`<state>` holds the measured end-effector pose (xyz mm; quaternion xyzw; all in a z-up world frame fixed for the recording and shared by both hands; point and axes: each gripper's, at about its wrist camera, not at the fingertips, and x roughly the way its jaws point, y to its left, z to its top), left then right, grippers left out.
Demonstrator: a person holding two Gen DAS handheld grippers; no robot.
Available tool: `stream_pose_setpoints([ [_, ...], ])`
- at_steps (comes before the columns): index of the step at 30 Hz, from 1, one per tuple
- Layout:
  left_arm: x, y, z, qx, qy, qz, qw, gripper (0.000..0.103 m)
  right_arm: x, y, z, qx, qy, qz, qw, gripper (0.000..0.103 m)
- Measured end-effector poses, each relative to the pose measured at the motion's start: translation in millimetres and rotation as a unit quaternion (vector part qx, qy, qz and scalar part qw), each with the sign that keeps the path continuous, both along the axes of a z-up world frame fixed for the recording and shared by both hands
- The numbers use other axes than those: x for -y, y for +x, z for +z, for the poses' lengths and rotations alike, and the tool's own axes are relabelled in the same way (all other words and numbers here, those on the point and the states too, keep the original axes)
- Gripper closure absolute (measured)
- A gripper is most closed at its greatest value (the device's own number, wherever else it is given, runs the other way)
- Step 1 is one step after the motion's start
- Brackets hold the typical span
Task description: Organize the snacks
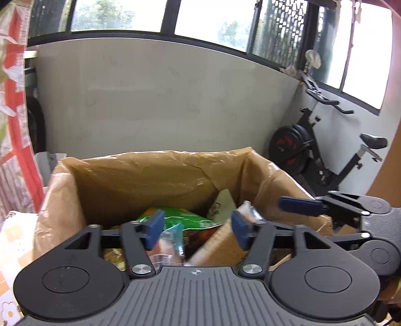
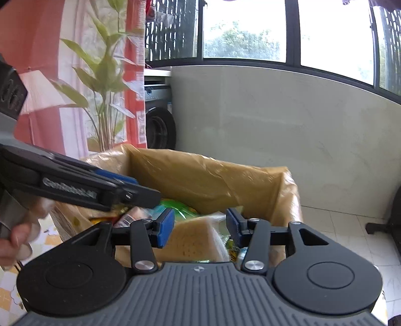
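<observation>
This looks like an enclosed balcony or utility corner of a home. A black exercise bike with a red-marked flywheel [image 1: 323, 148] stands against the pale low wall beneath dark-framed windows [image 1: 213, 20], and what seems to be a grey front-loading washing machine [image 2: 159, 117] sits beside a tall green leafy houseplant [image 2: 105, 82] and a red-and-white patterned curtain [image 2: 135, 75].
</observation>
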<state>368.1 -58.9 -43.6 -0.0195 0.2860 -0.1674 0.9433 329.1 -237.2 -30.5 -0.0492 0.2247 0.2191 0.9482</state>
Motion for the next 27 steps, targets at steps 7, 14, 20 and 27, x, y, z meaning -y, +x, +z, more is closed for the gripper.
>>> stream_pose_setpoints([
  [7,-9,-9,10,0.021,0.014,0.015,0.9996,0.019,17,-14,5,0.021,0.023,-0.032,0.999,0.02],
  [14,-13,-31,31,0.048,0.074,0.08,0.9929,0.016,28,-29,14,0.025,0.037,-0.072,0.996,0.005],
  [20,-13,-65,47,0.104,0.132,0.122,0.9782,0.015,31,-47,25,0.025,0.046,-0.101,0.993,0.004],
  [27,-25,-100,66,0.113,0.101,0.113,0.9821,0.015,37,-76,46,0.035,0.077,-0.095,0.992,0.0],
])
